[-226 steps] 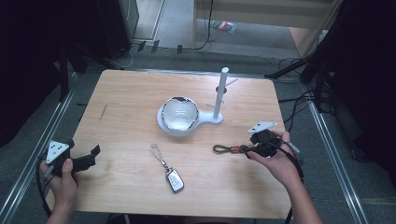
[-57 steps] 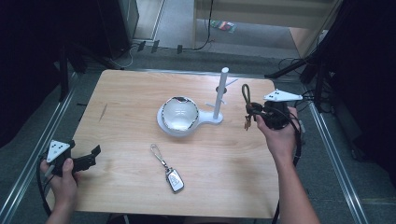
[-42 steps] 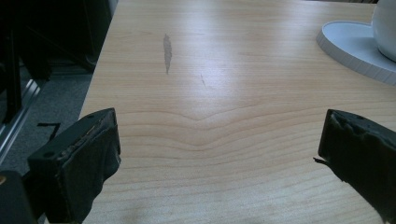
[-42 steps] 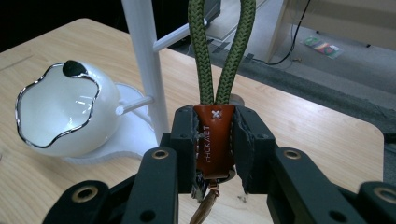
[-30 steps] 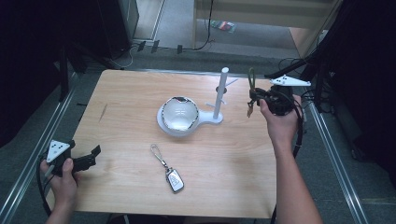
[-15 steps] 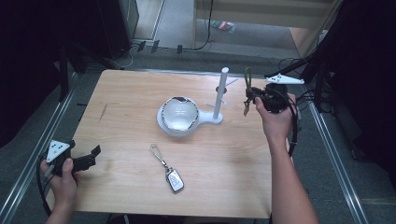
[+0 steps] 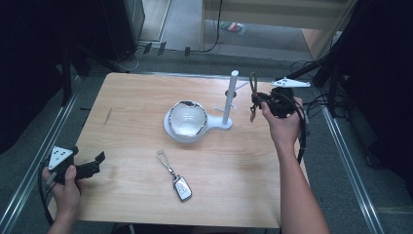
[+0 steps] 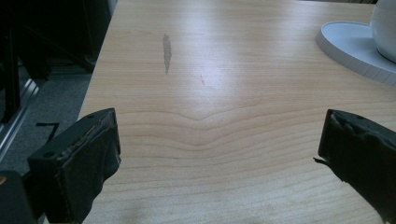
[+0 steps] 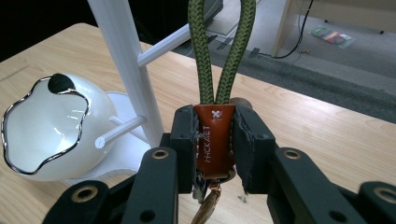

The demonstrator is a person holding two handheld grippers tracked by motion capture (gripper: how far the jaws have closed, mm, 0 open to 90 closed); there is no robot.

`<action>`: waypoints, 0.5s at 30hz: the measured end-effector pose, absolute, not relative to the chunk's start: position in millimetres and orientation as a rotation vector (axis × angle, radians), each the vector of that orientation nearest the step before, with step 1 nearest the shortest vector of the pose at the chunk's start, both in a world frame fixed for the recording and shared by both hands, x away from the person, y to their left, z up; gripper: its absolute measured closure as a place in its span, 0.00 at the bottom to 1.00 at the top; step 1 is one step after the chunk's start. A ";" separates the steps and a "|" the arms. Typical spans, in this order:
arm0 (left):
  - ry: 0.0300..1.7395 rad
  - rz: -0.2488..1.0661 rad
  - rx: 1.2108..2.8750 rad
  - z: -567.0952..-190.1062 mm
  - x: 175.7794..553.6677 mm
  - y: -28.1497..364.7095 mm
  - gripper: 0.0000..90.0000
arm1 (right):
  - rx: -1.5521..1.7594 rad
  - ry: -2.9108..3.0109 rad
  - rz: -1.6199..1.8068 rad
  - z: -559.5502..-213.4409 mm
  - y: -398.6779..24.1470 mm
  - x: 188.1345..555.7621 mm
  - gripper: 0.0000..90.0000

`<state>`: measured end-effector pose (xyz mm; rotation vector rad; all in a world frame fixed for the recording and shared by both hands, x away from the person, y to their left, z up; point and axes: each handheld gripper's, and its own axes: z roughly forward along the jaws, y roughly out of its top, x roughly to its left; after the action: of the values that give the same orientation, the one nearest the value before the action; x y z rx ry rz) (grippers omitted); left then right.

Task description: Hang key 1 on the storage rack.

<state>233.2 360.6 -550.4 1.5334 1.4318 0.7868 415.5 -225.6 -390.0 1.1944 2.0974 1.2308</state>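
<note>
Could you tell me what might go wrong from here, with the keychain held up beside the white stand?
1. The right gripper pinches only the brown leather tab; the green cord loop could twist or slip.
2. The loop is narrow, so it could miss the peg.
3. A bump against the white stand could tip it toward the bowl.

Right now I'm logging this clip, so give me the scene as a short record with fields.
right gripper: shut on keychain, held up beside the stand
keychain loop: green cord, upright, not on a peg yet
stand: white post with pegs, on the table
bowl: white, on the stand's base
left gripper: open, holding nothing, above the table near its edge
key fob: flat on the table, untouched
</note>
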 end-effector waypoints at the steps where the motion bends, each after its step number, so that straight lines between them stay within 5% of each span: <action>1: 1.431 0.787 1.534 -550.4 233.3 360.7 0.00 | 1.191 2.100 1.232 -390.5 -224.9 415.8 0.80; 15: 1.432 0.786 1.536 -550.4 233.4 361.0 0.00 | 1.187 2.123 1.235 -395.1 -216.8 419.1 0.80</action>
<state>233.4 361.0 -550.4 1.5357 1.4318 0.7861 419.1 -216.8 -395.1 1.1868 2.1231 1.2352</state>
